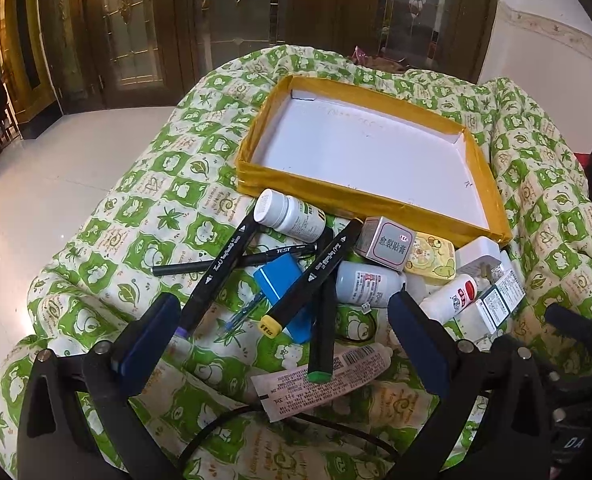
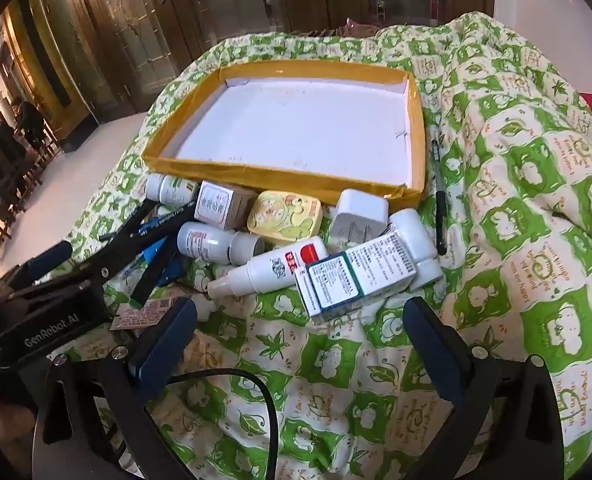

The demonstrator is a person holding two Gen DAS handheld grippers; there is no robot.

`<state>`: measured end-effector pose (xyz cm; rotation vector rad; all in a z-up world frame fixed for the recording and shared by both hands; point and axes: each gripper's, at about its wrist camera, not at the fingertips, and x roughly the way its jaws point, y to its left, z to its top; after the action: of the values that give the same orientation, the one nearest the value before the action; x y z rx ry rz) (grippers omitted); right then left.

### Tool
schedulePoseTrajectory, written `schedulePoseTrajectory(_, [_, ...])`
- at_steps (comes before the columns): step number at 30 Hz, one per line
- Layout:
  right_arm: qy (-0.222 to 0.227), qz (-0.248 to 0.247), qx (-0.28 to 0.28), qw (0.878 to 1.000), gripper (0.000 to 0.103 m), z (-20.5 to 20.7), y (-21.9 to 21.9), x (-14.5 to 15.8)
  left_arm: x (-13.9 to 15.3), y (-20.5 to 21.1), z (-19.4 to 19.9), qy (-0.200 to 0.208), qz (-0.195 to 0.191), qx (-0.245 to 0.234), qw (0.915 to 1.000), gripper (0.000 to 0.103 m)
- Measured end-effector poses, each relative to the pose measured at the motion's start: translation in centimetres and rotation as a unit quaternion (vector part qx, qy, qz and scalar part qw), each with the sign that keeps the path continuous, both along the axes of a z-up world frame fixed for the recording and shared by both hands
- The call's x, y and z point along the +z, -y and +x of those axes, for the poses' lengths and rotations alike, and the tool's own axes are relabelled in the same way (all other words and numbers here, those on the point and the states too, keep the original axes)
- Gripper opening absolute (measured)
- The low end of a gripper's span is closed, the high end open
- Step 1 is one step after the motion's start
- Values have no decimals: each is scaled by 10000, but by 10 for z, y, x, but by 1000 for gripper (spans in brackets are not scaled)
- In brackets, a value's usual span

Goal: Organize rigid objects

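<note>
A shallow tray with a yellow rim and a bare white floor lies on the quilt. In front of it sits a pile: black markers, a blue box, white bottles, a grey carton, a yellow tin, a white charger, a spray bottle, a green-and-white carton and a pink tube. My left gripper hovers open above the markers. My right gripper stands open just short of the green-and-white carton. Neither holds anything.
A green-and-cream quilt covers the whole surface and drops off at the left to a white tiled floor. A black pen lies alone right of the tray. A black cable runs under the grippers. People sit far left.
</note>
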<state>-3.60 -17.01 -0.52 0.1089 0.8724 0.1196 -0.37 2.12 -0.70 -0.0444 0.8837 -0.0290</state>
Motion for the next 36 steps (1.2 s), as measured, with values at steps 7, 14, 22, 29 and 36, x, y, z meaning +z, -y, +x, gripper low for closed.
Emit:
schedulePoseTrajectory(7, [35,-42,2,10000,101,-4,-11,4,-1,3,1,1,59,-45,10000,103])
schedulePoseTrajectory(14, [-117,-27,22,9999,101,-1,-3,-1,-1,3,1,0,63,-51,10000,103])
schedulePoseTrajectory(22, [-475,94,-18,9988,101,3,2,1,-1,4,1,-18,31,-52,10000,103])
schedulePoseTrajectory(29, [-382,161,-47,9991,101,4,3,-3,-2,4,1,-12,42,-68,10000,103])
schedulePoseTrajectory(36, [-219,311,-8,9993,101,4,3,-4,-2,4,1,-14,47,-71,10000,103])
